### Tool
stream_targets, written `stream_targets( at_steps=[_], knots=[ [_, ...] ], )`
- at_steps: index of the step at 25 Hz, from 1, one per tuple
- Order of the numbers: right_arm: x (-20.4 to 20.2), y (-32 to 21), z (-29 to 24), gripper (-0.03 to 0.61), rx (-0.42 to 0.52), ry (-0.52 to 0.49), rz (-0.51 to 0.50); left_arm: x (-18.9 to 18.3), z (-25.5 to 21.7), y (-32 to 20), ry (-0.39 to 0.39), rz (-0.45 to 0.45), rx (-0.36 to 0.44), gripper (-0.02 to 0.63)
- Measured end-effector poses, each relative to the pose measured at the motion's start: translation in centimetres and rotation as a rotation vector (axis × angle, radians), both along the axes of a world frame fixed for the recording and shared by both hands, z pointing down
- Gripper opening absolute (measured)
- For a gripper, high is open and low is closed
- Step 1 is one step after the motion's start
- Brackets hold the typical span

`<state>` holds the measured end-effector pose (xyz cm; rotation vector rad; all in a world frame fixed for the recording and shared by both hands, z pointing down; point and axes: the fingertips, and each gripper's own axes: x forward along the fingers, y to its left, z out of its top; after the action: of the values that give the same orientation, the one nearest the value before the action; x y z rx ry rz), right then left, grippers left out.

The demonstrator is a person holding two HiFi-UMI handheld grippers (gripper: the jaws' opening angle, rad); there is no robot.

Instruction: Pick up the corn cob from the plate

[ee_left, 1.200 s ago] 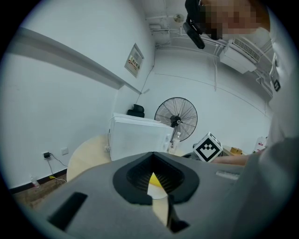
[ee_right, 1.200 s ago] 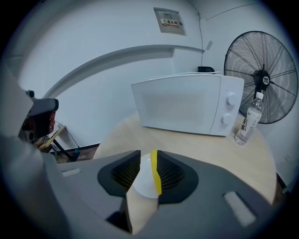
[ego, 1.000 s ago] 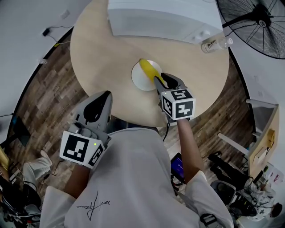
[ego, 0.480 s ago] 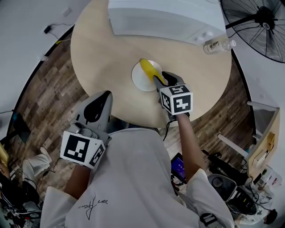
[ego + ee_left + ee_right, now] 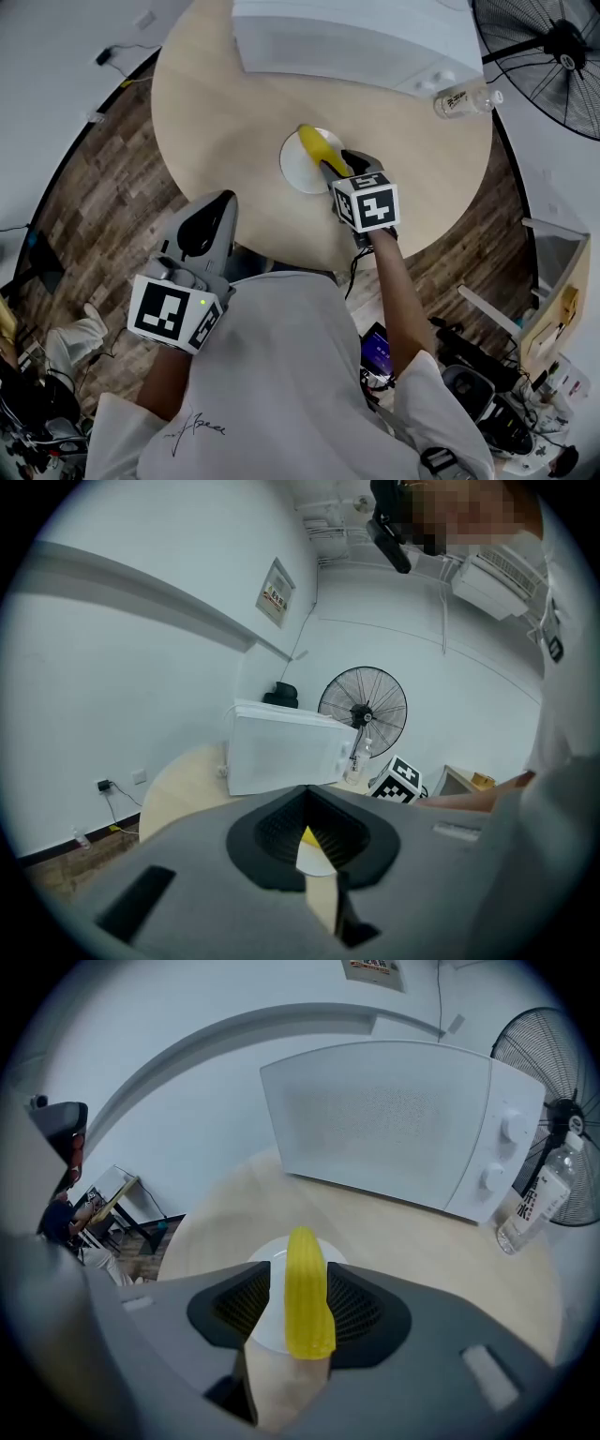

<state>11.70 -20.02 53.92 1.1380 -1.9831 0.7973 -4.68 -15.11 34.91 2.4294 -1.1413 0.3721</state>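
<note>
A yellow corn cob (image 5: 316, 149) lies across a small white plate (image 5: 298, 164) on the round wooden table (image 5: 225, 112). My right gripper (image 5: 339, 169) points steeply down at the cob's near end. In the right gripper view the cob (image 5: 306, 1293) runs between the jaws, which have just been opening. A strip of plate (image 5: 266, 1324) shows between the left pad and the cob, so the pads do not clamp it. My left gripper (image 5: 200, 225) hangs off the table's near edge, its tips together and holding nothing. Through its slit I see the cob (image 5: 307, 835) and plate (image 5: 319, 860).
A white microwave (image 5: 347, 42) stands at the back of the table, with a clear water bottle (image 5: 462, 97) lying to its right. A floor fan (image 5: 548, 56) stands past the table at the far right. Wood floor with cables and clutter surrounds the table.
My right gripper has sunk toward the plate and closed in on the cob's near end, its jaws spreading wider. The left gripper and the cob have stayed put.
</note>
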Motion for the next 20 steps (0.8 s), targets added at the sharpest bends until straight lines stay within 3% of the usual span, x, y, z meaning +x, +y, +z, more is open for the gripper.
stream_targets(
  at_steps=[20],
  knots=[
    [-0.7, -0.4, 4.1, 0.241, -0.093, 0.088, -0.092, -1.3, 1.0, -0.4, -0.008, -0.029, -0.032, -0.008]
  ],
)
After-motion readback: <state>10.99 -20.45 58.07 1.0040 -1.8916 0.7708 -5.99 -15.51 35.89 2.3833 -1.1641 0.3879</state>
